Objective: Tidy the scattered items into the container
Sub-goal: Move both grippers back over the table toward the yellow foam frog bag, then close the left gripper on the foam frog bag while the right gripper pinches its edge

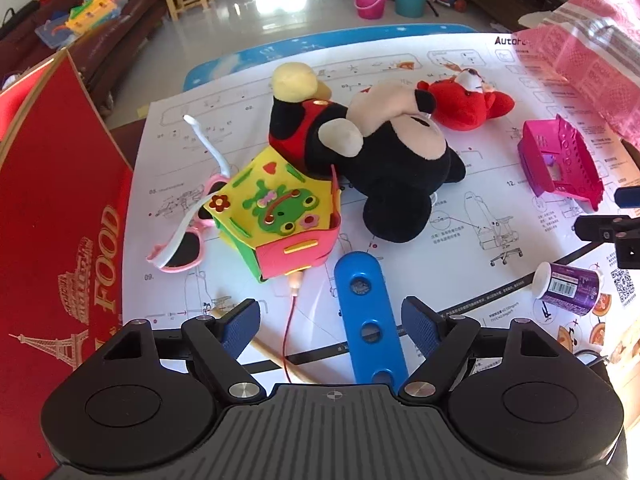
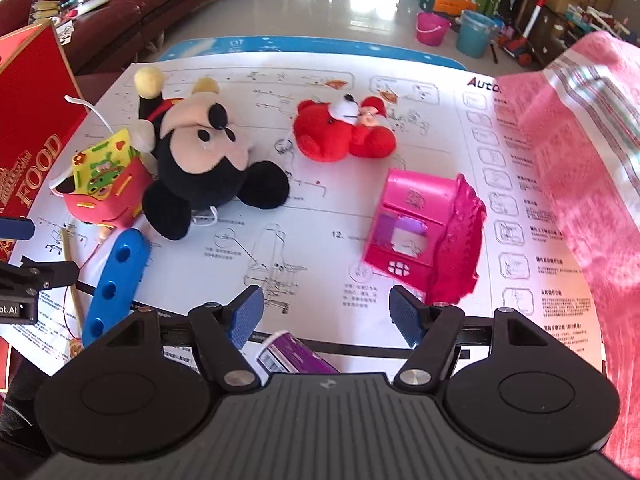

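Left gripper (image 1: 331, 322): jaws spread wide, holding nothing; the blue perforated bar (image 1: 370, 320) lies flat on the instruction sheet (image 1: 460, 184) between its fingers, untouched. Right gripper (image 2: 327, 314): jaws equally wide, empty; the purple spool (image 2: 294, 354) lies beneath it, the pink toy house (image 2: 424, 236) just ahead. Scattered items — Mickey plush (image 2: 200, 164), red plush (image 2: 340, 130), foam craft box (image 1: 276, 216), pink sunglasses (image 1: 180, 240) — rest on the sheet; the red box (image 1: 52, 208) stands at the left edge.

Mouse plush (image 1: 384, 160): black, cream, red. Bear plush (image 2: 340, 132): red. Perforated bar (image 1: 370, 316): blue. Toy house (image 2: 428, 236): pink. Box (image 1: 52, 208): red, gold print.
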Tool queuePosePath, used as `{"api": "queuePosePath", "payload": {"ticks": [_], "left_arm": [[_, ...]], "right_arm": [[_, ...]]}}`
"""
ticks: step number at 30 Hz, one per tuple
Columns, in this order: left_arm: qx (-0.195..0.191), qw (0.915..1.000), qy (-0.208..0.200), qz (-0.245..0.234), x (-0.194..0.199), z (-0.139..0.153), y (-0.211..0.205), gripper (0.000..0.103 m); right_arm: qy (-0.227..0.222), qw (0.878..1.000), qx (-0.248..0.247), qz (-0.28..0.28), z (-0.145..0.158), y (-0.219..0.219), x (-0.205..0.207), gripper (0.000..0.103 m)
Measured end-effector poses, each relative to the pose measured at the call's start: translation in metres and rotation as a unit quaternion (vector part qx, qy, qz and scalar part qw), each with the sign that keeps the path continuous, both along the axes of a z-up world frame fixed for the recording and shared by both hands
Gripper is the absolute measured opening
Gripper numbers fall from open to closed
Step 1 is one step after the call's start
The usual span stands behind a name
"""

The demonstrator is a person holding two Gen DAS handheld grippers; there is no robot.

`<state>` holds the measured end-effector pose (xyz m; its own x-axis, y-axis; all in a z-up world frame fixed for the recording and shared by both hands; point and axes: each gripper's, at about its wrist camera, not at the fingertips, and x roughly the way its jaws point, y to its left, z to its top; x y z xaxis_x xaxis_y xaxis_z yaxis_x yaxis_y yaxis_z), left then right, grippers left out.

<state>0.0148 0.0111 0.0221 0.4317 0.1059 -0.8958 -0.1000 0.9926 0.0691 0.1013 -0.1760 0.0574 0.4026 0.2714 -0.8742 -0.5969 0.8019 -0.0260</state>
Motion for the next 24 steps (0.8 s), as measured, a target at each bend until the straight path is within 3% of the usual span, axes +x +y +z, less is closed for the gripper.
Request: {"api": "queuePosePath", "payload": {"ticks": [11, 16, 17, 18, 21, 24], "left_arm": [[0.001, 0.9969, -0.018, 0.077, 0.016, -0.005, 0.054, 0.087], [-0.034, 0.9966, -0.007, 0.075, 0.032, -0.018, 0.067, 0.085], [-0.040, 0.9965, -0.005, 0.073, 0.034, -0.022, 0.068, 0.081], [-0.048, 0.9964, -0.004, 0.070, 0.034, -0.025, 0.068, 0.069], [-0.070, 0.9954, 0.021, 0.062, 0.035, -0.037, 0.070, 0.047], [-0.093, 0.9928, 0.036, 0.067, 0.029, -0.048, 0.075, 0.049]], "right_arm": [[0.015, 0.998, 0.037, 0.043, -0.001, 0.049, -0.002, 0.073], [0.022, 0.996, 0.056, 0.069, 0.002, 0.087, -0.006, 0.073], [0.021, 0.995, 0.060, 0.075, 0.003, 0.095, -0.006, 0.073], [0.019, 0.995, 0.062, 0.080, 0.005, 0.101, -0.007, 0.073], [0.022, 0.994, 0.066, 0.085, 0.005, 0.114, -0.005, 0.073], [0.032, 0.993, 0.068, 0.089, 0.001, 0.124, -0.003, 0.069]]}}
